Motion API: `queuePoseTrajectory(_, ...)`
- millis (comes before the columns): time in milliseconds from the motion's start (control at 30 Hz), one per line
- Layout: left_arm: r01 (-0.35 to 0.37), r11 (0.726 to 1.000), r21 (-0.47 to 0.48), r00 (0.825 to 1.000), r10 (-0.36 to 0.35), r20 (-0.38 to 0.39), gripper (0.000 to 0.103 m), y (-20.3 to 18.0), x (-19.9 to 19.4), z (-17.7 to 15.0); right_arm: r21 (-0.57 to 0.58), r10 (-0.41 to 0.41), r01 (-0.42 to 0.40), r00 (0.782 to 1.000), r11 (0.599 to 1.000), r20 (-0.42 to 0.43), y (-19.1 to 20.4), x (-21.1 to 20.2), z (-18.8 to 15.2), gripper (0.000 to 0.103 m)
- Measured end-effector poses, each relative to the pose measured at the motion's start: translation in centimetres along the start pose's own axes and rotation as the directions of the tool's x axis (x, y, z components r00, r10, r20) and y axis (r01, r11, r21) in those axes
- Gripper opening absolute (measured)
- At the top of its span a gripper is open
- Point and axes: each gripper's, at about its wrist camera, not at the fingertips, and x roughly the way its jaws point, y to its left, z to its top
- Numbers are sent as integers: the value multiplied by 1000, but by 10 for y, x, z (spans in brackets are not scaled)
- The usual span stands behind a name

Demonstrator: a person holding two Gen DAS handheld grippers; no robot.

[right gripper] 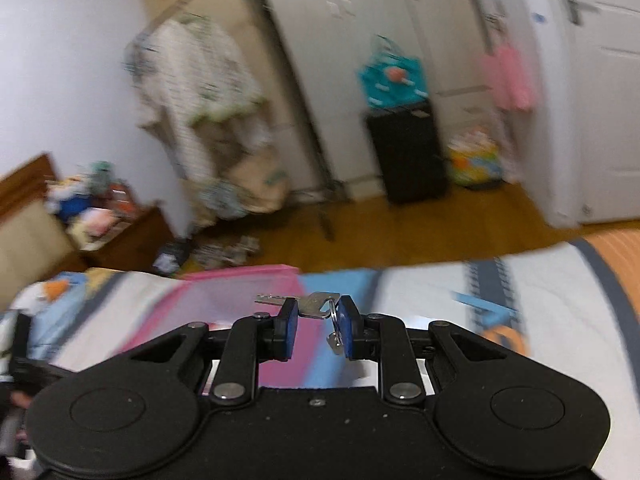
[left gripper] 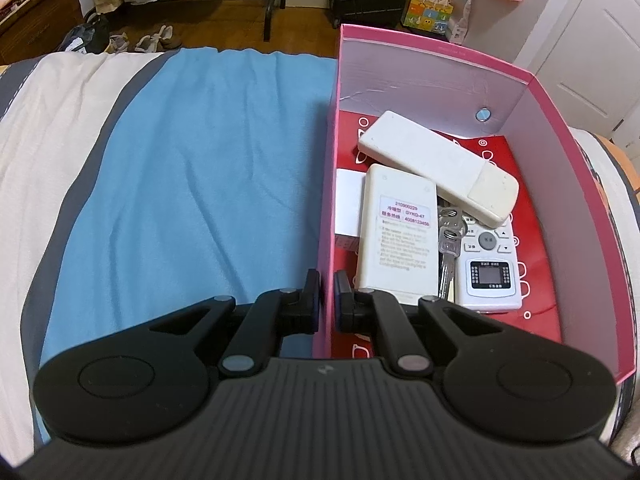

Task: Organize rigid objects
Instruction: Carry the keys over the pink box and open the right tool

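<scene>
the left gripper (left gripper: 327,300) is clamped on the pink box (left gripper: 536,92) wall at six o'clock, steadying it. the right gripper (right gripper: 316,326) pinches a key (right gripper: 314,306) at twelve o'clock, its ring dangling beside one pad. the thin hold could slip, dropping the key onto the bed (right gripper: 540,304).

A bed with a blue sheet (left gripper: 192,168) and cream striped bedding stands on a brown wooden floor (right gripper: 400,232). Beyond it, white walls, a white panelled door (right gripper: 608,80), a black suitcase (right gripper: 408,152), a metal clothes rack (right gripper: 256,80) and a dark wooden cabinet (left gripper: 36,20)
</scene>
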Motion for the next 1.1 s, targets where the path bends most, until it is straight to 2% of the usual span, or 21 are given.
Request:
queuePoseTrajectory(133,-1,1000,6,1000,1,-3,6,-1,0,0,31,192,-191,980,981,-52,34,10,3,26)
queuePoseTrajectory(300,5,1000,0,1000,-5,-6,6,-1,0,0,-26,275,-281,951,959,-144,79,32,-6,26)
queuePoseTrajectory(367,4,1000,7,1000,-4,-5,6,-1,1,0,-57,263,-276,949,959,-176,92,44,-12,26)
queuePoseTrajectory(500,7,1000,3,1000,-7,-5,6,-1,1,0,-173,179,-220,957,960,-227,111,63,-24,26)
queuePoseTrajectory(600,6,1000,8,1000,-6,-5,6,-1,1,-1,-299,72,-144,968,943,-240,117,68,-35,26)
queuePoseTrajectory(733,7,1000,8,1000,-7,-6,6,-1,1,-1,-345,4,-92,969,934,-247,112,72,-38,26)
queuePoseTrajectory(833,11,1000,2,1000,-11,-7,6,1,1,0,-413,-44,-59,971,909,-235,113,71,-46,26)
queuePoseTrajectory(900,11,1000,4,1000,-11,-8,6,1,1,0,-428,-29,-71,974,901,-223,112,70,-49,27)
queuePoseTrajectory(967,10,1000,5,1000,-10,-9,6,1,1,0,-400,-1,-82,979,913,-203,109,66,-48,45)
queuePoseTrajectory(1100,13,1000,3,1000,-13,-9,6,1,1,0,-322,38,-95,983,942,-178,97,55,-37,46)
